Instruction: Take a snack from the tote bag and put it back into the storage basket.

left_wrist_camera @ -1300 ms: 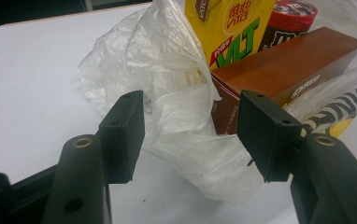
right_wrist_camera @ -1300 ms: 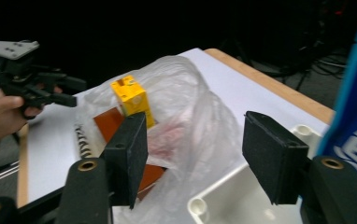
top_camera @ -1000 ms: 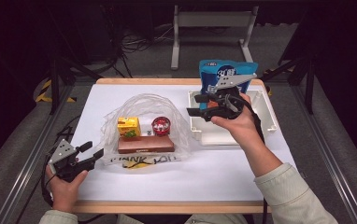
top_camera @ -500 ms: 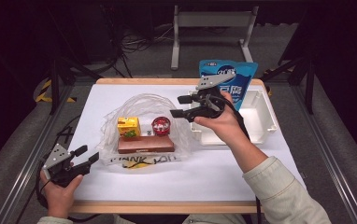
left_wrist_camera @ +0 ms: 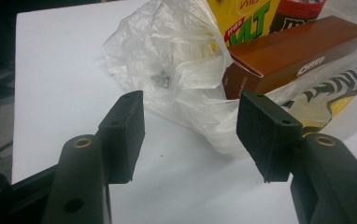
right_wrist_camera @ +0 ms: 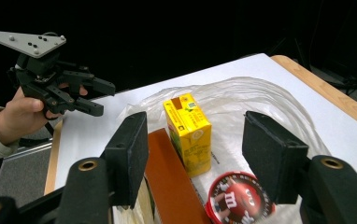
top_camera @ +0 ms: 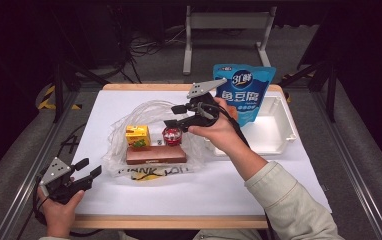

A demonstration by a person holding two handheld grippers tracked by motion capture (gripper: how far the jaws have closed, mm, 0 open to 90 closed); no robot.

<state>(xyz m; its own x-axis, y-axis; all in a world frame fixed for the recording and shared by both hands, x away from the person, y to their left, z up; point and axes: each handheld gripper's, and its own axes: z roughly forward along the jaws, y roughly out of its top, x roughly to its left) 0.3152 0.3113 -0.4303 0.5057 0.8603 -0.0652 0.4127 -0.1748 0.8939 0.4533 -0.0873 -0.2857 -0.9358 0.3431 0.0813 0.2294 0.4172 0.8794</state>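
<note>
A clear plastic bag (top_camera: 151, 112) lies on the white table. On it are a yellow juice box (top_camera: 137, 136), a red candy tub (top_camera: 171, 135) and a brown biscuit box (top_camera: 155, 155). My right gripper (top_camera: 175, 115) hovers just above the tub, pointing left. It is open, its jaws have just been closing slightly, and nothing is pressed between them. In the right gripper view the right gripper (right_wrist_camera: 195, 135) frames the juice box (right_wrist_camera: 188, 133) and the tub (right_wrist_camera: 235, 198) below it. My left gripper (top_camera: 86, 171) stands open near the front left corner. In the left gripper view the left gripper (left_wrist_camera: 190, 126) faces the bag's edge (left_wrist_camera: 181, 79).
A blue pouch (top_camera: 242, 92) stands upright in a white tray (top_camera: 279, 132) at the back right. The table's wooden front edge (top_camera: 179, 221) runs below my hands. Dark floor, cables and a metal stand (top_camera: 229, 30) lie beyond the table.
My right gripper has travelled left from in front of the blue pouch to above the candy tub. The left hand has stayed near the front left corner.
</note>
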